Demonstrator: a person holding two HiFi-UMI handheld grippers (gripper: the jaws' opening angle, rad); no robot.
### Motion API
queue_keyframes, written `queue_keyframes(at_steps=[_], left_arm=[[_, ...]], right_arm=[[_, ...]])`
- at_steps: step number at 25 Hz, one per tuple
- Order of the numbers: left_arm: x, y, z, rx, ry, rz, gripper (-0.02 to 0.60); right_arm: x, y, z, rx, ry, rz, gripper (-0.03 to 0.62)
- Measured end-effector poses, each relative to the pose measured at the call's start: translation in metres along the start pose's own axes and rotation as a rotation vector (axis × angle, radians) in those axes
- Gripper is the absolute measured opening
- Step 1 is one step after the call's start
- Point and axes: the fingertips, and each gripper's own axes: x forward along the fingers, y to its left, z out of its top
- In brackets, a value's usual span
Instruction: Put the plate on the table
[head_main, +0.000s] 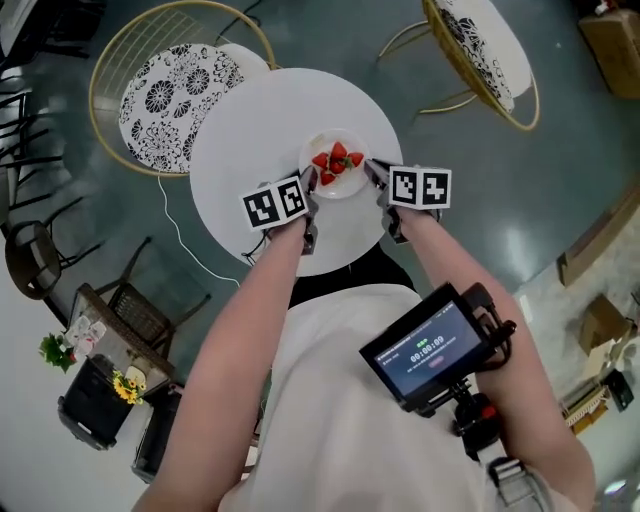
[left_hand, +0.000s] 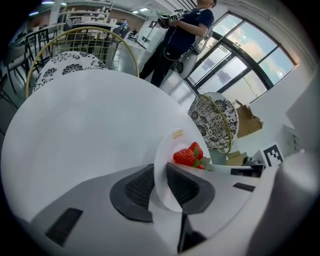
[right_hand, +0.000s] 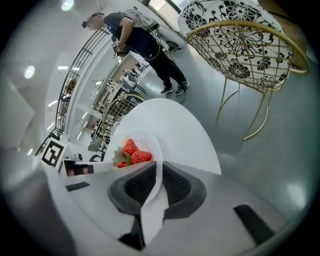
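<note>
A small white plate (head_main: 327, 143) with strawberries (head_main: 338, 162) on it is held over the round white table (head_main: 250, 130). My left gripper (head_main: 309, 181) is shut on the plate's left rim (left_hand: 164, 170), my right gripper (head_main: 374, 173) shut on its right rim (right_hand: 155, 172). The strawberries (left_hand: 187, 155) show past the left jaws, and in the right gripper view the strawberries (right_hand: 132, 152) lie just beyond the pads. I cannot tell whether the plate touches the table.
A gold wire chair with a black-and-white patterned cushion (head_main: 170, 90) stands at the table's far left, a second one (head_main: 485, 50) at the far right. A white cable (head_main: 185, 240) trails on the floor. A person (left_hand: 177, 35) stands in the background.
</note>
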Motion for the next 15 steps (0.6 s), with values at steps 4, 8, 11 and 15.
queue_keyframes(at_steps=[4,8,11,15], left_arm=[[0.0049,-0.0041,0.0020,0.035,0.031,0.048,0.071],[0.0028,0.0000,-0.0017,0.177,0.090,0.148,0.083],[0.0044,-0.0001,-0.0038,0.218,0.106,0.184,0.089],[0.0049,-0.0003,-0.0028,0.218,0.101,0.189,0.091]], right_arm=[[-0.0037,-0.0021,0.0057,-0.036,-0.019,-0.036,0.025],[-0.0029,0.0043,0.0068,-0.186,-0.014,-0.088,0.026],[-0.0011,0.0029,0.0044,-0.287,0.014,-0.141,0.031],[-0.0002,0.0031,0.0064,-0.350,0.020,-0.165,0.038]])
